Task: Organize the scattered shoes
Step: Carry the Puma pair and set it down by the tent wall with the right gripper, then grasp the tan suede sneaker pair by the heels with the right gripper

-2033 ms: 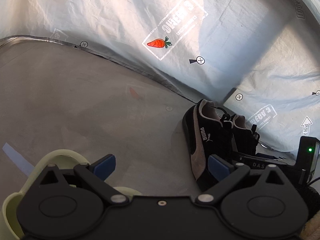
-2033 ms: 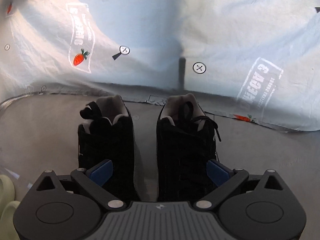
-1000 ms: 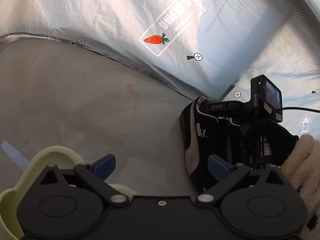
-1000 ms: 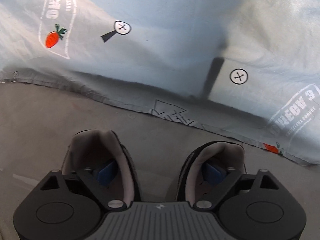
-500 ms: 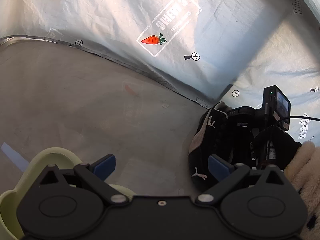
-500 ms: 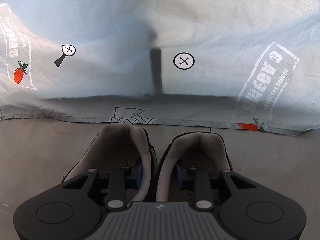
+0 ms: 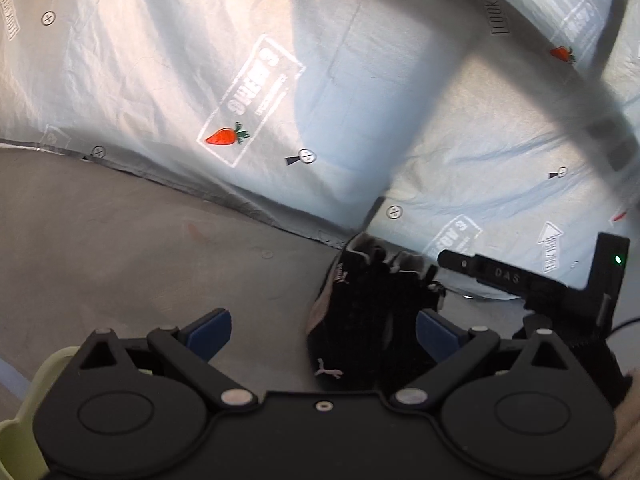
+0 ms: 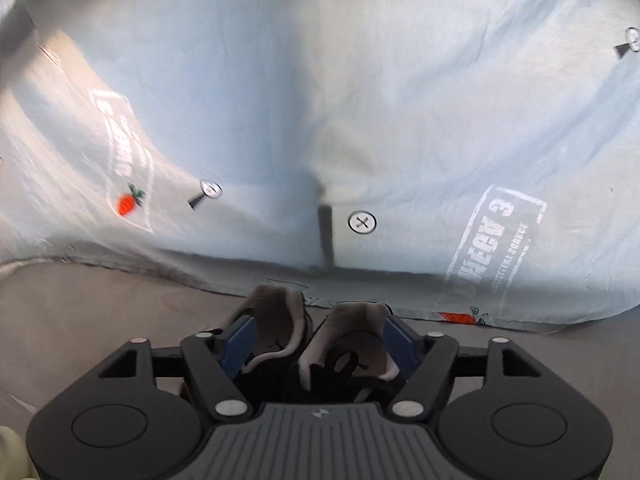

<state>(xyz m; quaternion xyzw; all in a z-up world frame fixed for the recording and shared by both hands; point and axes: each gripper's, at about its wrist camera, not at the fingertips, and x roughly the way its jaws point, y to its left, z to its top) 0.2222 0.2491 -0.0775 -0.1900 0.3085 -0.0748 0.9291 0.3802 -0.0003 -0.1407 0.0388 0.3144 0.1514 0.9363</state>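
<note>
Right gripper point(image 8: 316, 340) jaws opening, straddling black sneaker pair point(image 8: 312, 336), heels toward it, long axis pointing away; left gripper point(image 7: 322, 326) wide, empty, sneakers front-right.

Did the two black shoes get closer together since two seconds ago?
Yes. The two black suede shoes stood apart; now their collars touch, nearer the printed grey sheet's hem. The right gripper's fingers are opening around them.
</note>
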